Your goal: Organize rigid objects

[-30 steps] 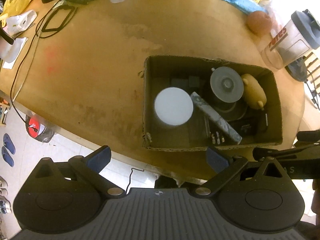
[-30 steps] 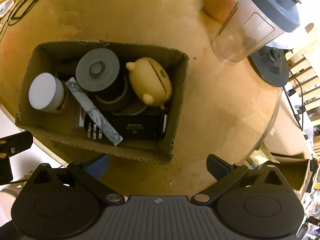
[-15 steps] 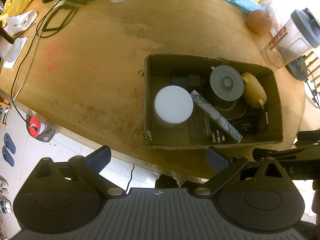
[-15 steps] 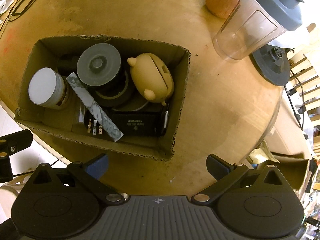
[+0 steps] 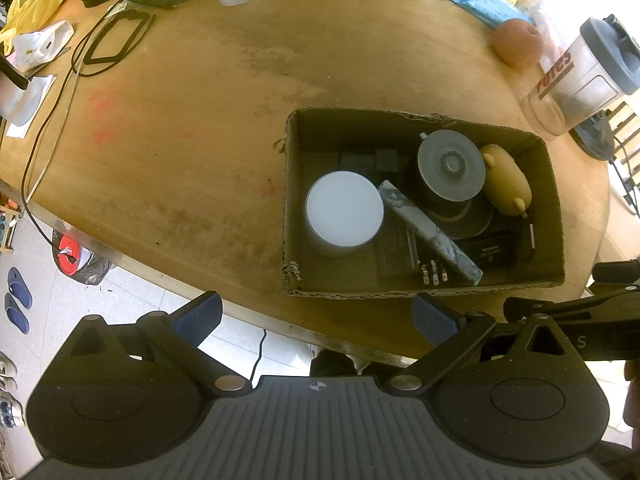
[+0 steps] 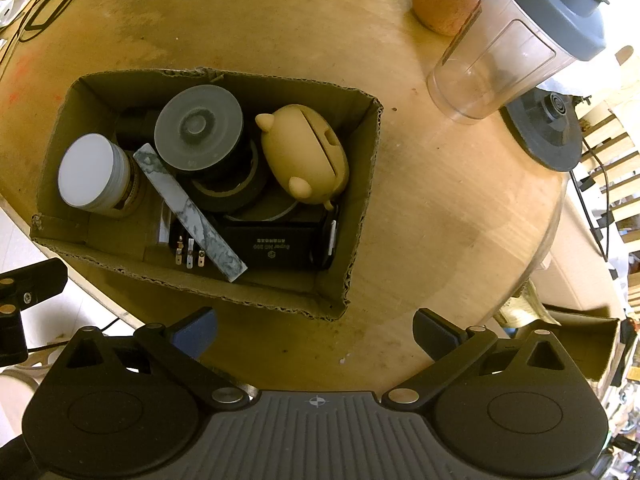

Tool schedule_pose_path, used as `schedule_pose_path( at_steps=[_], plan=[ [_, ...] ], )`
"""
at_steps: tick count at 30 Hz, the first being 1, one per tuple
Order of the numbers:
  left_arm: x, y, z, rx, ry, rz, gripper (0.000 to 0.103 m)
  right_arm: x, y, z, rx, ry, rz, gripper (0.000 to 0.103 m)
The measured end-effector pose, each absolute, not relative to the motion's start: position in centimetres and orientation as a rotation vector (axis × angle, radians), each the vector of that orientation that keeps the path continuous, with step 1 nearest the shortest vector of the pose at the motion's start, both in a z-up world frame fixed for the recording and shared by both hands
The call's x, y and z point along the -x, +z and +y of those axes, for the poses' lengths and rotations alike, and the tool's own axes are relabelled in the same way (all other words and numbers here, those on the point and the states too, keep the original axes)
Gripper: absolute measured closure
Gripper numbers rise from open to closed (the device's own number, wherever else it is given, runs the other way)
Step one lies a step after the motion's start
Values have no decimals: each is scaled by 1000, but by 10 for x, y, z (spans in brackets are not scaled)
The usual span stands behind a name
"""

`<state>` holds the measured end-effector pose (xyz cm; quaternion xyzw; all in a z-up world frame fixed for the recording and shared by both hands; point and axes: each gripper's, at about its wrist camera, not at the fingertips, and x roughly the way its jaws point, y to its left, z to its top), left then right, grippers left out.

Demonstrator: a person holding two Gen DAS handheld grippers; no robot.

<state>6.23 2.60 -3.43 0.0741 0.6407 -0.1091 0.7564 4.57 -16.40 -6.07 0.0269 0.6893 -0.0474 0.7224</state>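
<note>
Though half-buried, black box [image 6: 280, 249] legible.

A big round wooden table [image 5: 224, 128], scuffed and stained with red marks, fills most of the room. Below its edge lies pale tiled floor [image 5: 52, 300] with blue slippers [image 5: 18, 300] (a pair, side by side). Slatted wooden chair backs [image 6: 608, 160] stand at the far right, in bright light.
</note>
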Motion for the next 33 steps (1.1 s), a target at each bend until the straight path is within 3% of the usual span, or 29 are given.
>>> schedule_pose_path(
  at_steps=[33],
  plan=[
    [-65, -35, 22, -175, -240, 1399, 0, -50, -64, -168, -69, -92, 1533, 0]
  ],
)
